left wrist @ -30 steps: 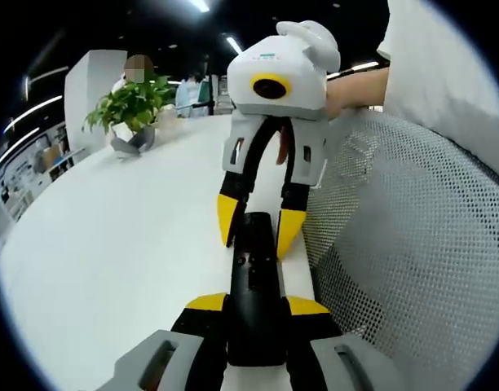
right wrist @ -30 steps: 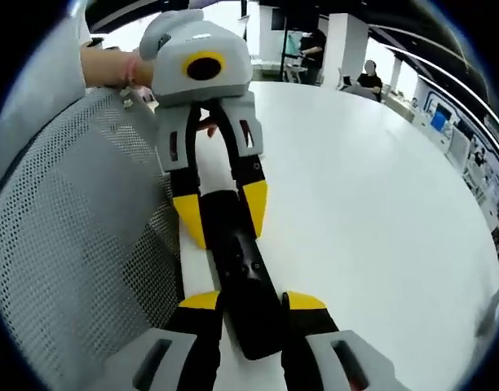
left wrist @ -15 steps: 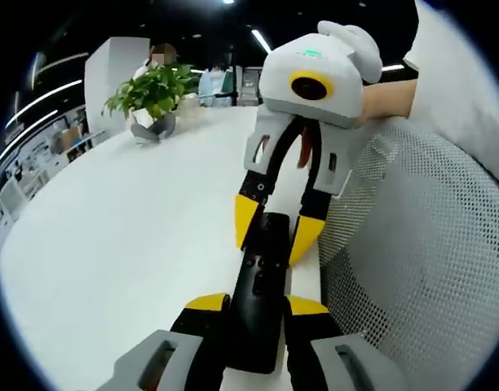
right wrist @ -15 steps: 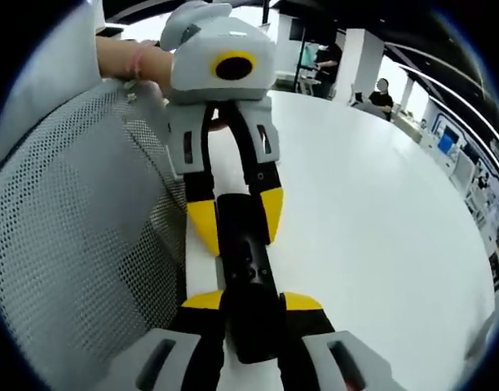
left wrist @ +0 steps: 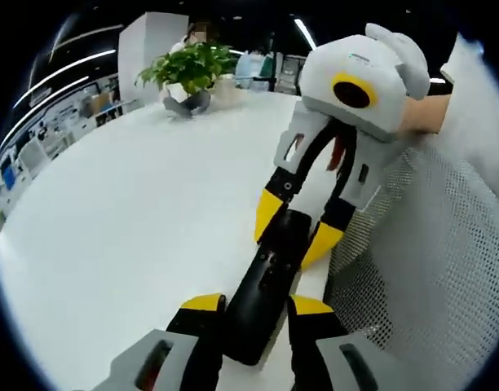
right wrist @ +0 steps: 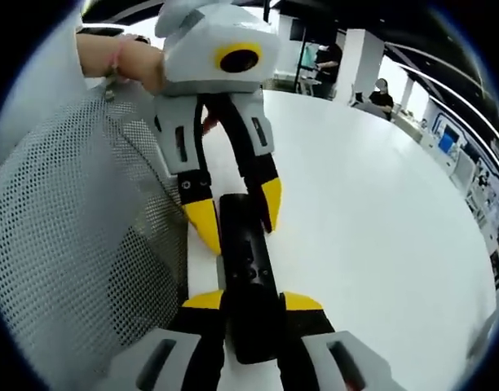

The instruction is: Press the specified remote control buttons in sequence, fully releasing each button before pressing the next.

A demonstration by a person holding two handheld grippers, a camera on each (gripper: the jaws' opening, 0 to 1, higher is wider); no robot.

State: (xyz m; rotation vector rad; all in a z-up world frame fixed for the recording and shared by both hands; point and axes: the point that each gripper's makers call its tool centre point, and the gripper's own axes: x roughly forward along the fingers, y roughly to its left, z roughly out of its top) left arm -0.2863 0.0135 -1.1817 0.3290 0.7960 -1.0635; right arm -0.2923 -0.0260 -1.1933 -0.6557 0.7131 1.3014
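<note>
A black remote [left wrist: 262, 289] with small buttons on its top face lies lengthwise above the edge of the white table [left wrist: 127, 220]. My left gripper [left wrist: 256, 305] is shut on its near end, yellow tips against both sides. From the upper right, my right gripper [left wrist: 297, 230] closes its yellow tips on the far end. In the right gripper view the same remote [right wrist: 248, 269] runs up from my right gripper [right wrist: 251, 301], which is shut on it. My left gripper [right wrist: 237, 213] holds the other end from above.
A grey mesh chair back [left wrist: 429, 269] [right wrist: 78, 244] stands close against the table edge beside the remote. A potted plant [left wrist: 184, 69] sits at the table's far side. A person's hand [right wrist: 127, 61] holds the left gripper. People sit in the background [right wrist: 380, 90].
Both views have shifted and rolled with the hands. The remote now slants more in the left gripper view. Both grippers stay on its ends.
</note>
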